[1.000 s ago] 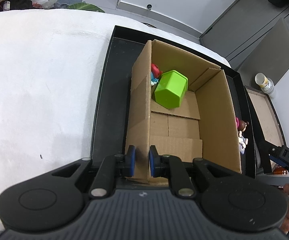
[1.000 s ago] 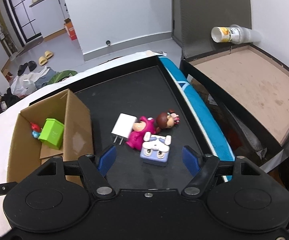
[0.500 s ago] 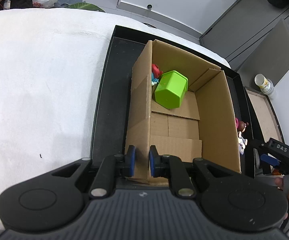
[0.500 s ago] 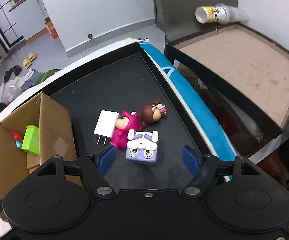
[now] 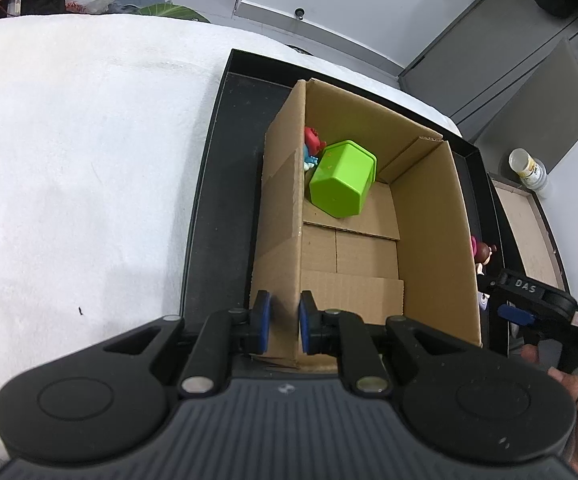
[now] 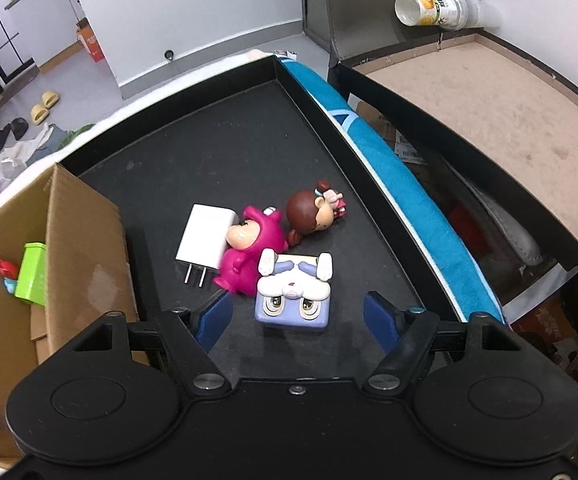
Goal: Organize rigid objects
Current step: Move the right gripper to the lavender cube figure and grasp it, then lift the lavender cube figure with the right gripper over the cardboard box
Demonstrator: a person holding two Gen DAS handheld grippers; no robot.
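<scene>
— Cardboard first, on the left: what has hold of the cardboard box (image 5: 369,248)?
— The left gripper (image 5: 283,322) pinches the box's near-left wall, one blue pad on each side of it. The box stands on the black tray (image 5: 225,184), with white cloth (image 5: 81,168) further left.
— Inside the box?
— A green container (image 5: 343,184) on its side, and a small red-and-blue toy (image 5: 312,148) wedged behind it by the wall.
— And to the right of the box?
— On the tray floor lie a white charger (image 6: 205,240), a pink figurine (image 6: 249,254) touching it, a brown-haired doll (image 6: 315,212) and a lilac bunny box (image 6: 293,294).
— The right gripper (image 6: 297,320)?
— Spread wide, holding nothing, its pads flanking the bunny box without touching it.
</scene>
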